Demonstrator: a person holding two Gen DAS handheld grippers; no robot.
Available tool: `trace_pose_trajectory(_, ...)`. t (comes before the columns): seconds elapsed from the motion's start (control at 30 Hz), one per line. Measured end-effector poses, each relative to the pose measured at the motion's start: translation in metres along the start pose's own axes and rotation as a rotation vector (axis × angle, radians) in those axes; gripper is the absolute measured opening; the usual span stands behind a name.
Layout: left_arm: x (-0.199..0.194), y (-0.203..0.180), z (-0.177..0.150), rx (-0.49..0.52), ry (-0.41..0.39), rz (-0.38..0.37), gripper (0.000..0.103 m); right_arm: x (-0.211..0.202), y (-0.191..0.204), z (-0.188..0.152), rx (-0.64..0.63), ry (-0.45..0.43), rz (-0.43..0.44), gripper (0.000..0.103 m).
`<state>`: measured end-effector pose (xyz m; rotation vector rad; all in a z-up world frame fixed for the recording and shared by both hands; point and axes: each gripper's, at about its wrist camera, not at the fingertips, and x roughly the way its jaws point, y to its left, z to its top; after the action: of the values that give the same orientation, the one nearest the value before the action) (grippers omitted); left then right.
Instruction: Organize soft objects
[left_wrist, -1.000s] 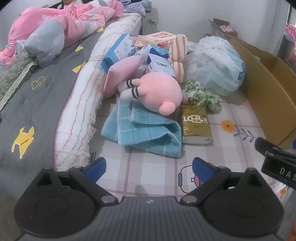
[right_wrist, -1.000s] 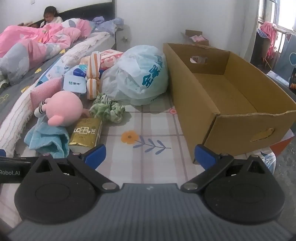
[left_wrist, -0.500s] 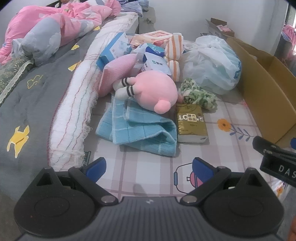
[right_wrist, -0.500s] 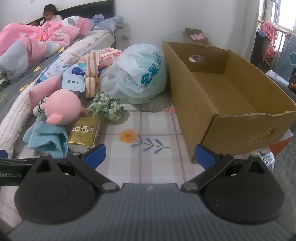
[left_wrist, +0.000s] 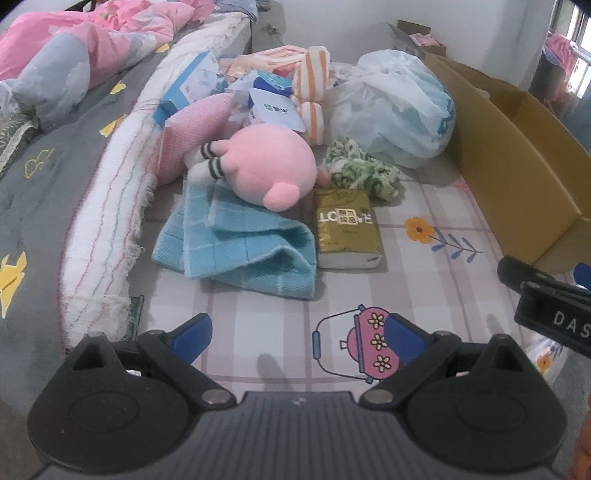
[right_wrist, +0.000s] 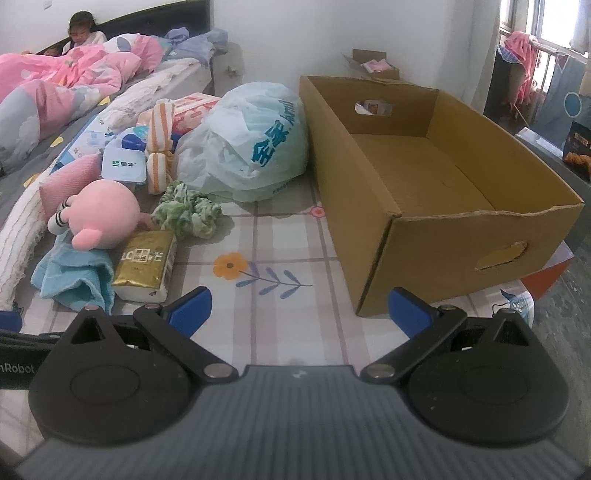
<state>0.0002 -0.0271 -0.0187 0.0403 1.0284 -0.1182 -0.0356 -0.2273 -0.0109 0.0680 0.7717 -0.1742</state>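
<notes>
Task's thing: I take the blue checked towel (left_wrist: 240, 247) as my first pick; this is a judgement, since it is the soft item lying closest to my fingers.
Location: the towel lies folded on the patterned sheet (left_wrist: 424, 206) of the bed, at the near edge of the pile. The pink plush toy (left_wrist: 266, 166) rests on its far part.
Direction from fingers: in the left wrist view the towel lies straight ahead and slightly left of my left gripper (left_wrist: 299, 332), near but apart from it.
Long axis: the fold runs across my line of approach, from left to right, with the thick folded corner toward the gold tissue pack (left_wrist: 345, 229), which lies just beside it.
Nearer hand: the left. From my right gripper (right_wrist: 299, 310) the towel lies far to the left, and the tissue pack is closer to it.
Destination (judged): the cardboard box (right_wrist: 461, 236) stands open and empty on the right, well apart from the towel.
Fingers, left: spread wide, holding nothing.
Fingers, right: spread wide, holding nothing.
Appearance: light blue terry with pale grid lines, rumpled, several layers thick.
Caution: lifting the towel is likely to roll the plush toy off.
</notes>
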Motion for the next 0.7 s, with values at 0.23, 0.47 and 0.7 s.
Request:
trace_pose_trajectory(0.23,-0.0001,-0.0036,0.0019,0.008,0.003,-0.005,0.1,0.0005,-0.0018,-0.0004,0.004,0.004,0.0,0.102)
trace_pose_trajectory(0.47,0.0,-0.0059,0.0029,0.016,0.003,-0.006,0.1,0.0011,-0.0037,-0.0005,0.008,0.007,-0.006,0.102)
trace_pose_trajectory(0.7,-0.0005,-0.006,0.004,0.017,0.001,0.001,0.1,0.0021,-0.0049,-0.0001,0.011,0.012,-0.004,0.102)
